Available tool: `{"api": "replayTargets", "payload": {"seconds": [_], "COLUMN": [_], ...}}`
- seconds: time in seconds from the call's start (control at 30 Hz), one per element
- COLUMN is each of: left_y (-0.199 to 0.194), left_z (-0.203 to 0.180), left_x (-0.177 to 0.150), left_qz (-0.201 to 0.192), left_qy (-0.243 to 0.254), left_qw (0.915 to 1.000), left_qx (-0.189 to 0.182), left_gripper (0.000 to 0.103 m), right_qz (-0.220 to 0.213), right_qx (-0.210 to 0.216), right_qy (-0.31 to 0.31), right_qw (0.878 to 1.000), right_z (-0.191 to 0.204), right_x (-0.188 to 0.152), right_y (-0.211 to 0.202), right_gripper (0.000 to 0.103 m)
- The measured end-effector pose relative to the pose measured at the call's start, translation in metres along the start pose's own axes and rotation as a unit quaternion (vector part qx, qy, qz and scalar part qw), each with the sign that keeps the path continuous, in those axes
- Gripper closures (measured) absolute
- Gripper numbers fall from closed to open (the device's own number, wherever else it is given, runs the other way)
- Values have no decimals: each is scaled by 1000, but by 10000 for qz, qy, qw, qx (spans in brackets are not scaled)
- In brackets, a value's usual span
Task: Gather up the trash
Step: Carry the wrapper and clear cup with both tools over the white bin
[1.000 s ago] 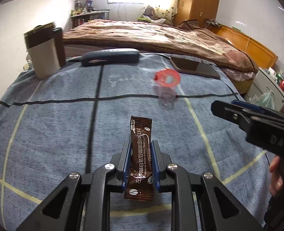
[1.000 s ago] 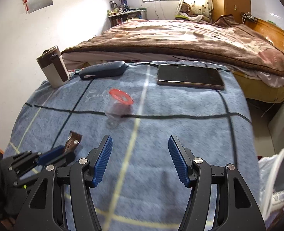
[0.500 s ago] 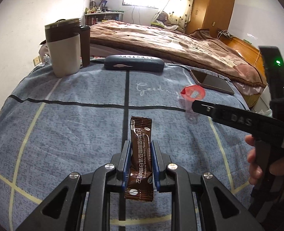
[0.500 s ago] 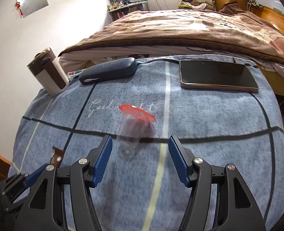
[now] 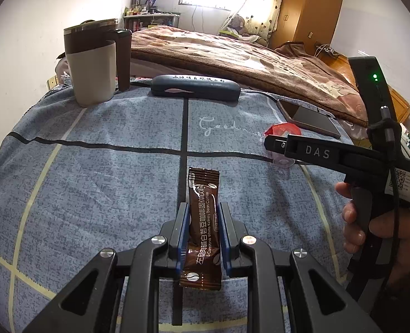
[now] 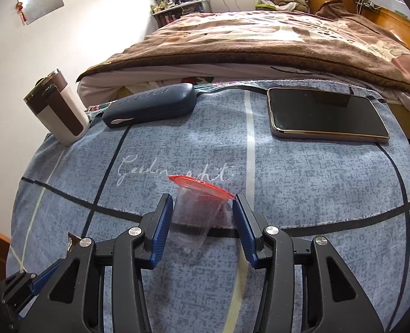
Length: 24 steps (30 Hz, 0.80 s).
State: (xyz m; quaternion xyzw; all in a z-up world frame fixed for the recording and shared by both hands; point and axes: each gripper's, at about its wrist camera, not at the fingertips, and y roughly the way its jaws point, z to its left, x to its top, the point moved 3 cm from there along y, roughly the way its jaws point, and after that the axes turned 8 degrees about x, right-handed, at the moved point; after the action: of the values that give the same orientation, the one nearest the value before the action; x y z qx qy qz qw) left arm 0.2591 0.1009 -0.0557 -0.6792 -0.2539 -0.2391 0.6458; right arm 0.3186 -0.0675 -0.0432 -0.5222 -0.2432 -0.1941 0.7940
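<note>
- Trash, item one: brown coffee sachet (image 5: 203,230), clamped upright between the blue pads of our left gripper (image 5: 203,233), held above the blue cloth (image 5: 107,180).
- Sachet print reads "L-Carnitine White Kidney Bean Coffee" plus a line of Chinese characters; coffee-bean graphics at the top and bottom.
- Trash, item two: clear plastic cup (image 6: 195,216) with a red peel lid (image 6: 202,187), standing on the cloth between the pads of our right gripper (image 6: 202,229).
- Right jaws have just been closing with the cup between them. Left pad looks against the cup wall, right pad near the lid edge with a gap to the wall lower down; not a clamped grip, so we read it as not yet grasping.
- Red lid carries some print, too small to read.
- Right gripper body seen from the left wrist view shows "DAS" in white, a QR sticker and a green LED lit; a hand (image 5: 377,222) holds its handle.
- Cloth has cursive white script, partly hidden by the cup; looks like "Goodnight".
- Far edge of the cloth: brown-and-white lidded mug (image 5: 94,61), dark blue glasses case (image 5: 195,87) with unreadable lettering, phone (image 6: 327,115) lying face up with its screen dark.
- Behind them, a bed with a brown blanket (image 6: 260,41).
</note>
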Motion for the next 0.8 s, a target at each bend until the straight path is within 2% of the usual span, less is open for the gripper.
{"api": "replayTargets", "payload": {"seconds": [0.43, 0.8], "left_y": [-23, -58], "left_z": [-6, -21], "left_x": [-1, -9], "left_qz": [-153, -377], "left_qy": [41, 123], "left_qw": [9999, 9992], "left_qx": [46, 7], "left_gripper": [82, 82], "right_qz": [-180, -488], "right_qx": [127, 239], "right_qy": [-64, -173], "right_qw": [9997, 9984], "right_z": [6, 10], "right_x": [-11, -30], "right_y": [-27, -74], "right_gripper": [58, 58]}}
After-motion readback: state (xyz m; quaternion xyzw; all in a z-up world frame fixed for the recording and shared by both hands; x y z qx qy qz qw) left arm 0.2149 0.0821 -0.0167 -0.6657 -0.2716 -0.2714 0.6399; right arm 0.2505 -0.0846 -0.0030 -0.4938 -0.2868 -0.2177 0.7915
